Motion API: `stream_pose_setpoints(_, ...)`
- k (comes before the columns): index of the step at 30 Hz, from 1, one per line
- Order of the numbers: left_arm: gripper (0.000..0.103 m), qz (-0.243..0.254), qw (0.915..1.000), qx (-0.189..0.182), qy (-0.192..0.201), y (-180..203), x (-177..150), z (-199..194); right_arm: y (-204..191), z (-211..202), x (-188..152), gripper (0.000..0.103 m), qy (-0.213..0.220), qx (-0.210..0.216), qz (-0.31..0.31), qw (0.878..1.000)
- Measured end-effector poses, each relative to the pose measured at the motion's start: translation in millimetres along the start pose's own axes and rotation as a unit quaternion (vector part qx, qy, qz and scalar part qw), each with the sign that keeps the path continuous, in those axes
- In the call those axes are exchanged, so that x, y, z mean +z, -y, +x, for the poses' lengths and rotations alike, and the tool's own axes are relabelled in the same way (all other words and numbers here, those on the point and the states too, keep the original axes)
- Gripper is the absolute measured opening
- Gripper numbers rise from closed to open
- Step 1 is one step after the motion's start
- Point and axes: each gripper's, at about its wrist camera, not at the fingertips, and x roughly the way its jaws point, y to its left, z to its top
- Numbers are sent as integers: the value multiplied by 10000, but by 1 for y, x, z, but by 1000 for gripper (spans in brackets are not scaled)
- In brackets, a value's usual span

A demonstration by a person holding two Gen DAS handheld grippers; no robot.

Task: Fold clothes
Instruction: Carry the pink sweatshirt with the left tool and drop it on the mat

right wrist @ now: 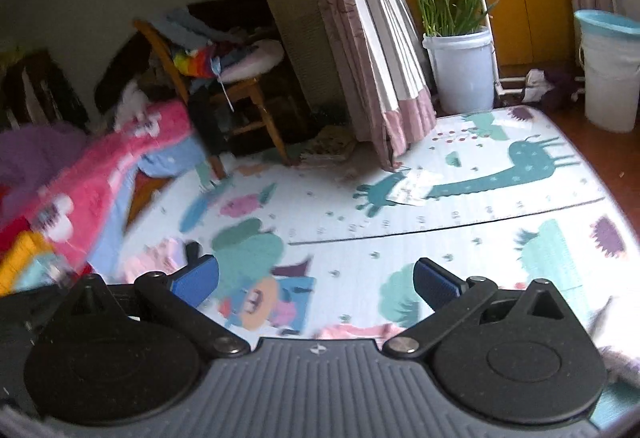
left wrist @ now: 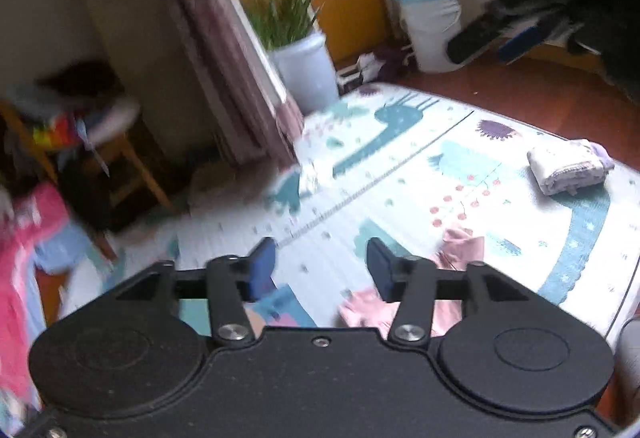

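Note:
A pink garment (left wrist: 448,278) lies crumpled on the patterned play mat (left wrist: 400,173), just under and to the right of my left gripper (left wrist: 322,266), which is open and empty above it. A folded white and purple garment (left wrist: 570,165) sits on the mat at the far right. My right gripper (right wrist: 316,278) is open and empty above the mat (right wrist: 400,222). A strip of pink cloth (right wrist: 352,330) shows just below its fingers. A heap of pink, blue and purple clothes (right wrist: 92,181) lies at the left, also in the left wrist view (left wrist: 28,258).
A wooden chair (right wrist: 236,93) piled with clothes stands at the back left. A curtain (right wrist: 372,49) hangs to the mat's far edge. A white planter bucket (right wrist: 460,73) and a white bin (right wrist: 610,77) stand behind the mat. Dark shoes and clothes (left wrist: 540,21) lie on the wooden floor.

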Motion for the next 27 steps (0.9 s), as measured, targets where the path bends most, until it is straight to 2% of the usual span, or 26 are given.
stream_pose_setpoints(4,51,-517,9971,-276,-479,0,-7,18,3,23,-10,103,-230,-121,-396,9989)
stream_pose_setpoints(8,51,-809,9927,-555,-702,-6,-5,40,11,53,-23,103,-490,-119,-571,9971)
stream_pose_setpoints(9,51,-761,9929,-540,-733,-5,-4,47,13,60,-27,103,-571,-87,-593,9966)
stream_pose_setpoints(12,66,-504,9928,-622,-887,-1,-7,71,18,80,-38,103,-775,-84,-784,9939)
stream_pose_setpoints(13,68,-418,9923,-654,-964,0,-9,80,20,87,-41,103,-815,-94,-840,9931)
stream_pose_setpoints(16,68,-222,9902,-728,-1168,5,-17,105,27,106,-49,103,-930,-68,-1033,9903)
stream_pose_setpoints(21,68,83,9866,-1034,-1262,7,-33,145,47,138,-61,103,-1072,-218,-1285,9857)
stream_pose_setpoints(24,68,63,9823,-1277,-1370,-1,-42,169,63,160,-69,103,-1436,-140,-901,9854)
stream_pose_setpoints(27,68,6,9782,-1425,-1511,-11,-50,196,68,183,-80,103,-1807,-108,-1046,9779)
